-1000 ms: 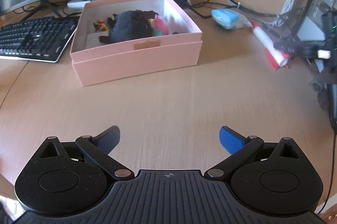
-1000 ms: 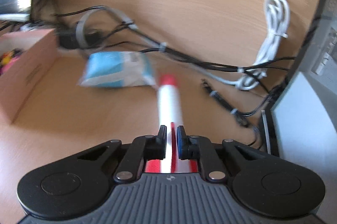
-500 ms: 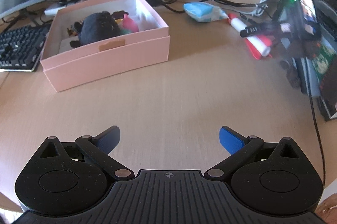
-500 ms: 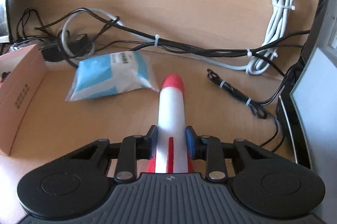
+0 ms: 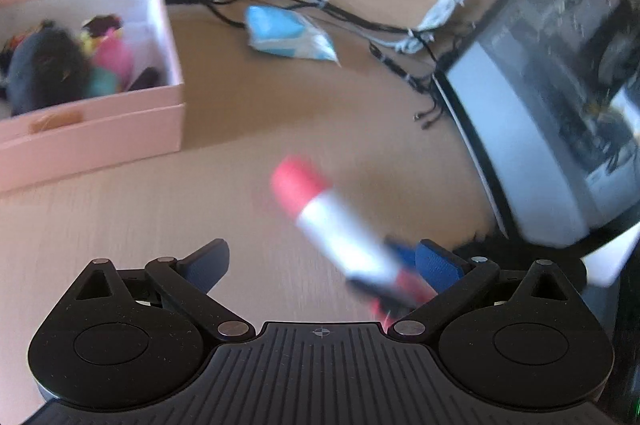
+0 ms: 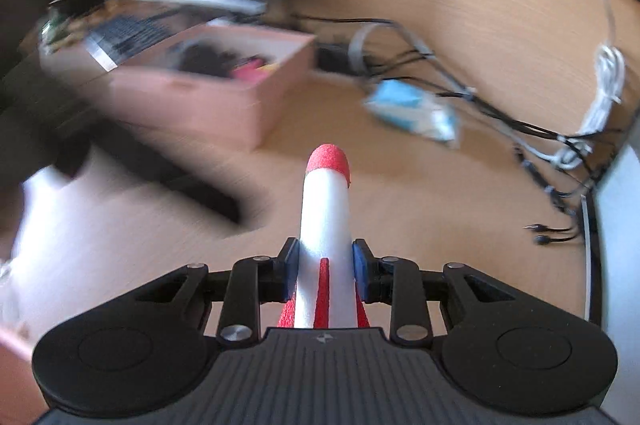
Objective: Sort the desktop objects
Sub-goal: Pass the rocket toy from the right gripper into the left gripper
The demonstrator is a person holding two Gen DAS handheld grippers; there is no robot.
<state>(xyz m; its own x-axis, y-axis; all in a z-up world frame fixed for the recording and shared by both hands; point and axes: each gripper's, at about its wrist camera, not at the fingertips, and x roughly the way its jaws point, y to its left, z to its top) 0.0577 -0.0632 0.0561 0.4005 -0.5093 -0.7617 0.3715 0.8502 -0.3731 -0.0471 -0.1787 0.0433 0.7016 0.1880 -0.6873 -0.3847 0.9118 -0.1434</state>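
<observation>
Left wrist: pink box point(image 5: 120, 129) holds black plush point(image 5: 44, 69), colourful toys.

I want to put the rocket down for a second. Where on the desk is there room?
Bare desk lies in front of the pink box, near the open left gripper. A smaller patch sits between that box and the blue packet. Behind the packet, the tangled cables crowd the desk. The right gripper holds the toy rocket.

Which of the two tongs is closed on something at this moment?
The right tongs: their blue pads clamp the white foam rocket with the red nose. The left tongs stand wide open, holding nothing.
</observation>
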